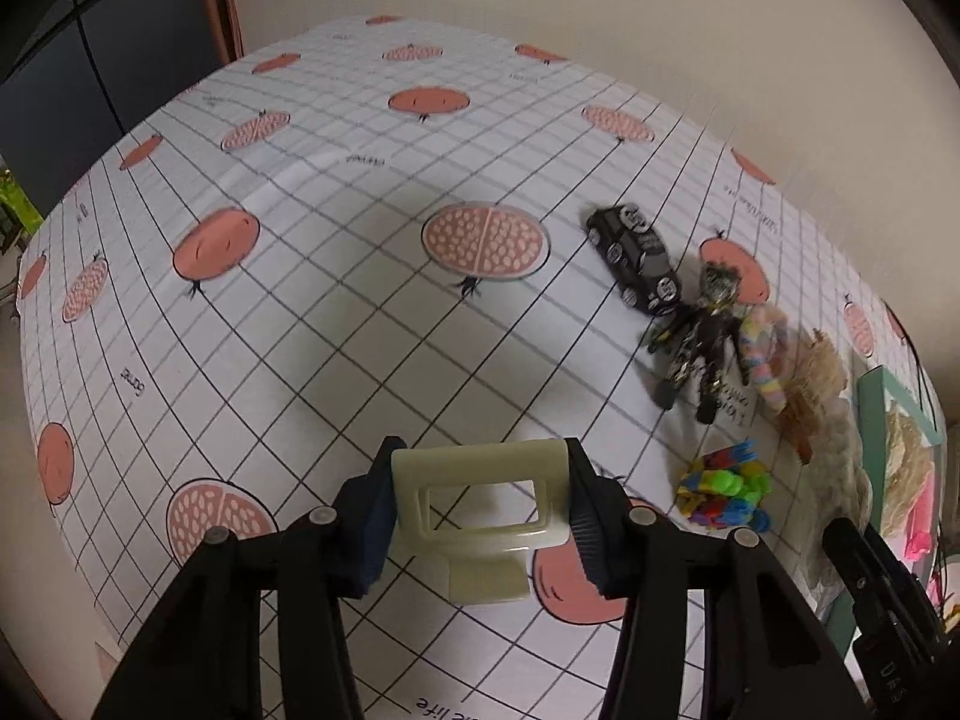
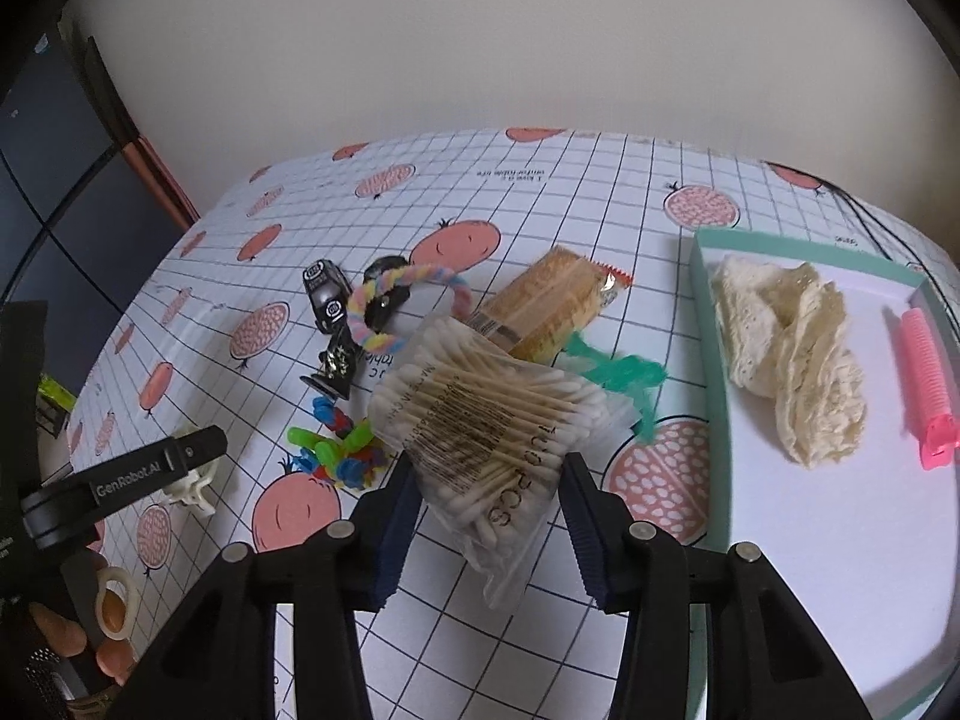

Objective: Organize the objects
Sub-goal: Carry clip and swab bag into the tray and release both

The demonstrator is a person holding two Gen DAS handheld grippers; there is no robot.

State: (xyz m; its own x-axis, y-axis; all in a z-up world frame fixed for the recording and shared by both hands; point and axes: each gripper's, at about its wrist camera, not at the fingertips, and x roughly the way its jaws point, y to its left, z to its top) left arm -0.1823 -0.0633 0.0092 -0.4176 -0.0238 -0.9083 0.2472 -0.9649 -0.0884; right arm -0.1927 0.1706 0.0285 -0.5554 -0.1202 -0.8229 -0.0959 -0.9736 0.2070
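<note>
Sorting part done: both grippers loaded, tray holding two items, a pile left on the bench.

Left gripper [image 1: 480, 516] has its fingers closed on a cream hair clip [image 1: 480, 507], held above bare cloth at the near edge of the bench [image 1: 360, 324]; right gripper [image 2: 486, 510] grips a clear bag of cotton swabs [image 2: 480, 426], lifted just left of the teal tray [image 2: 717, 420]. Inside the tray lie a cream lace cloth [image 2: 792, 354] and a pink hair roller [image 2: 924, 372], so two things look placed. Farther out, loose items wait: coloured plastic bits [image 2: 336, 450], green pipe cleaner [image 2: 624, 372], snack packet [image 2: 546, 306], pastel pipe cleaner [image 2: 384, 300], black figure [image 1: 696, 336], black toy car [image 1: 636, 258]. By my reckoning, well under half is done.
</note>
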